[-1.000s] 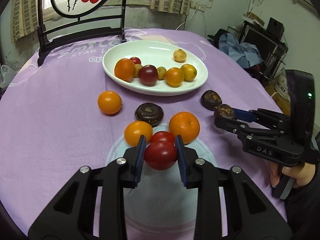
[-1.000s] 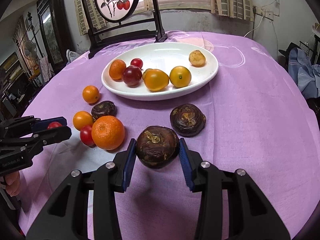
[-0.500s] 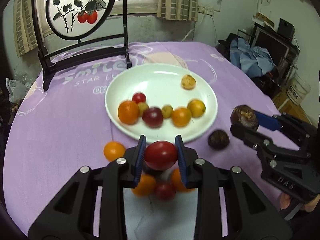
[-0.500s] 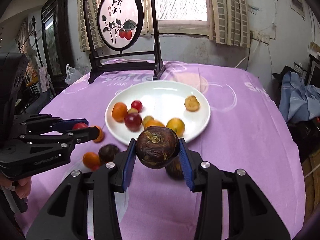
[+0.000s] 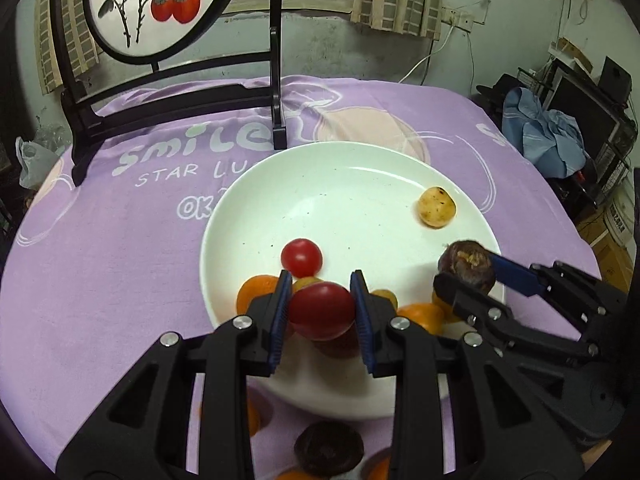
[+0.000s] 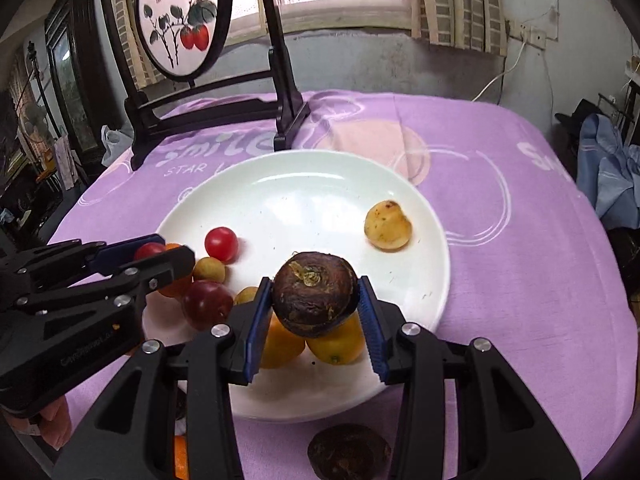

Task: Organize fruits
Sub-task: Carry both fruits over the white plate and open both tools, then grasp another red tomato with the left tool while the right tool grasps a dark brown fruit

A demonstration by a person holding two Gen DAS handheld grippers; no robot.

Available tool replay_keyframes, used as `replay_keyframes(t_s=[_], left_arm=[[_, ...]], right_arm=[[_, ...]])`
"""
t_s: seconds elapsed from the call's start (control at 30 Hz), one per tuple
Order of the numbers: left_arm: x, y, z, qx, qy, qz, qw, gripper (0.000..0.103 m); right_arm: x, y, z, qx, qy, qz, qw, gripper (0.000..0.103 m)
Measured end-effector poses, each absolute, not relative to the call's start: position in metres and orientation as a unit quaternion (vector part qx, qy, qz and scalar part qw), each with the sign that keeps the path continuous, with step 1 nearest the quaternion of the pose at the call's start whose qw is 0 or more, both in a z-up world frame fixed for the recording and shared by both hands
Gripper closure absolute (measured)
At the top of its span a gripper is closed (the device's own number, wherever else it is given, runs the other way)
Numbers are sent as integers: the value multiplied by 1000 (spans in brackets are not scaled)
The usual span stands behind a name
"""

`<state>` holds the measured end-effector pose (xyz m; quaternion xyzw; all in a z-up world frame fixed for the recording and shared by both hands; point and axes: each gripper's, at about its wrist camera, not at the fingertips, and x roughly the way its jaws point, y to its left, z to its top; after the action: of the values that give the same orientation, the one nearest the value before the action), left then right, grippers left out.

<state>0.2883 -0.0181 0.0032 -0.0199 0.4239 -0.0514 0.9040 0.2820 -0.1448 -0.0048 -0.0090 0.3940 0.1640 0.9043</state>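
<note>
My left gripper is shut on a red tomato and holds it above the near part of the white plate. My right gripper is shut on a dark brown wrinkled fruit above the same plate; it also shows in the left wrist view. The plate holds a small red tomato, a pale yellow fruit, a dark red plum, oranges and small yellow fruits.
A purple cloth covers the round table. A black stand with a round painted screen is behind the plate. Another dark brown fruit and oranges lie on the cloth in front of the plate.
Both grippers have moved forward with their fruits, from over the loose fruit on the cloth to above the near half of the plate. The plate now looks much closer.
</note>
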Motion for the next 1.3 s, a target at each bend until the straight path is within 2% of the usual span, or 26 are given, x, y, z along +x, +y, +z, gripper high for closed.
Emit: replay_keyframes(t_s=[0.03, 0.07, 0.1, 0.13, 0.17, 0.2, 0.37, 0.43, 0.67, 0.8, 0.97, 1.1, 1.3], left_arm=[[290, -18, 1, -25, 424, -50, 904, 72], [293, -16, 0, -30, 422, -43, 905, 66], [294, -15, 0, -34, 420, -29, 907, 49], [294, -12, 1, -43, 412, -14, 910, 41], [294, -9, 4, -56, 403, -17, 913, 26], [292, -7, 6, -66, 399, -21, 914, 23], [278, -5, 18, -72, 388, -31, 918, 23], [268, -10, 24, -48, 378, -23, 924, 22], [227, -17, 39, 9, 365, -20, 931, 17], [199, -10, 33, 30, 352, -3, 936, 14], [169, 13, 3, -16, 383, -3, 924, 14], [157, 24, -14, -12, 393, 3, 919, 14], [151, 46, -24, -28, 395, 3, 918, 14]], right_arm=[[282, -144, -5, -10, 391, 164, 906, 55], [282, -145, -5, -9, 388, 161, 907, 54], [281, -149, -4, -2, 384, 155, 910, 53], [281, -154, -3, 8, 383, 154, 911, 49], [280, -159, -3, 21, 381, 157, 911, 46], [279, -161, -3, 25, 378, 158, 912, 46], [266, -170, 13, 23, 367, 160, 916, 45], [261, -171, 21, 21, 365, 164, 916, 39], [222, -170, 32, -2, 355, 170, 919, 39], [202, -169, 20, -18, 370, 167, 914, 38], [184, -176, 0, -22, 377, 148, 914, 38], [178, -169, -27, -88, 391, 121, 908, 38], [181, -166, -50, -119, 399, 111, 902, 39]])
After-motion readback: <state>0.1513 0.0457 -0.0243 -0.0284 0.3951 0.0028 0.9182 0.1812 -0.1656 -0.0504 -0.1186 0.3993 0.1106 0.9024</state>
